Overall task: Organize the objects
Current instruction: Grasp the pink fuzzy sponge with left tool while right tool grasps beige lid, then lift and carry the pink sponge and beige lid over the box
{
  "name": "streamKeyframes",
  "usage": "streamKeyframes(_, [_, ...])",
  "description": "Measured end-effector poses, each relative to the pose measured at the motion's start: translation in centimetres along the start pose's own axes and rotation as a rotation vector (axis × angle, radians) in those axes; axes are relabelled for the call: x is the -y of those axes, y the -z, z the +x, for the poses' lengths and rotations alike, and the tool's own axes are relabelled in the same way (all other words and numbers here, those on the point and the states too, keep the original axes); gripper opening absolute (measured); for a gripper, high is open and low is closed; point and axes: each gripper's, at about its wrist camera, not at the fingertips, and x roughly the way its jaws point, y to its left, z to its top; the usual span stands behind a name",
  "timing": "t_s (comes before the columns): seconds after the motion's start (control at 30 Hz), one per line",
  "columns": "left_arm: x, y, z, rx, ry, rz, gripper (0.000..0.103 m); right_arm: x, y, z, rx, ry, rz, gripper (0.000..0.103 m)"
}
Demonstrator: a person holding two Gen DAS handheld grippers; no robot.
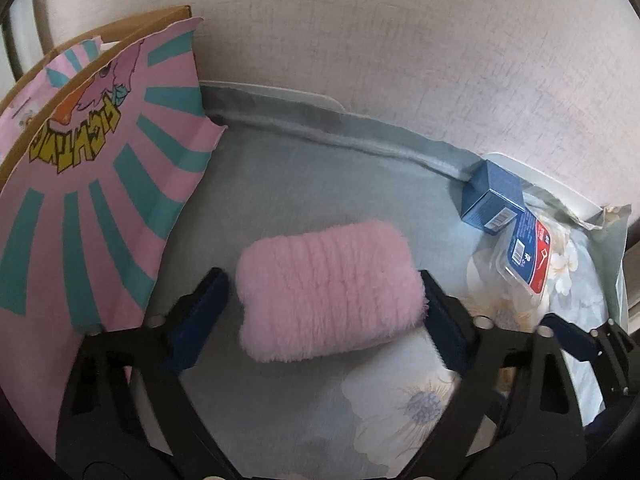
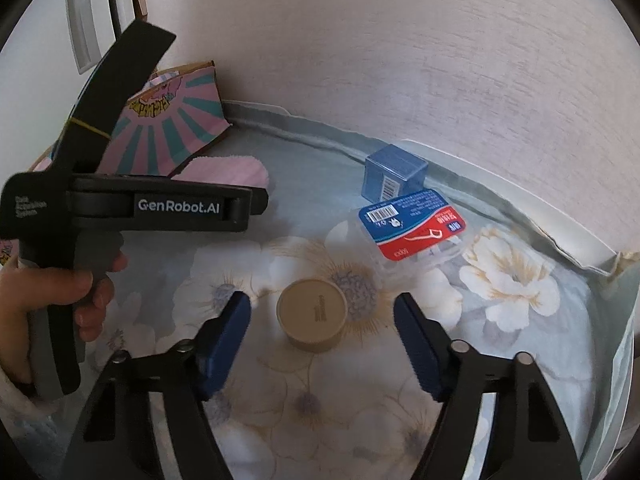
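Left gripper (image 1: 324, 316): jaws apart, straddling the fluffy pink oblong pouch (image 1: 330, 290) on the floral grey-blue bedcloth (image 1: 280, 184); right pad apparently brushing the fur, left pad just clear; no grip yet. Pouch long axis across the jaws, end to end, tilted slightly up toward the right.

Right gripper (image 2: 322, 338): jaws apart, either side of the squat tan round lidded tub (image 2: 312, 312), neither pad touching. Tub upright, lid facing up, no long axis.

Nearer hand: left to pouch, right to tub.
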Motion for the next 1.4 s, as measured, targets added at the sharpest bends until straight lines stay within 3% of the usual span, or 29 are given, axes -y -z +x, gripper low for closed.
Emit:
streamKeyframes(0.07, [0.0, -0.1, 0.1, -0.002, 0.011, 0.008, 0.078, -0.2, 0.0, 0.2, -0.002, 0.002, -0.009, 0.061])
streamKeyframes(0.3, [-0.2, 0.0, -0.1, -0.003, 0.021, 0.024, 0.070, -0.7, 0.3, 0.6, -0.024, -0.023, -0.024, 0.034])
streamKeyframes(0.4, [-0.4, -0.1, -0.3, -0.002, 0.025, 0.024, 0.066, -0.6, 0.3, 0.4, -0.025, -0.020, -0.023, 0.031])
streamKeyframes(0.8, [-1.0, -0.6, -1.8, -0.001, 0.046, 0.051, 0.058, -0.6, -0.1, -0.5, -0.026, -0.032, -0.018, 0.031])
streamKeyframes(1.4, [-1.1, -4.1, -7.7, 0.051, 0.121, 0.047, 0.058, -1.0, -4.0, -3.7, -0.002, 0.007, 0.004, 0.031])
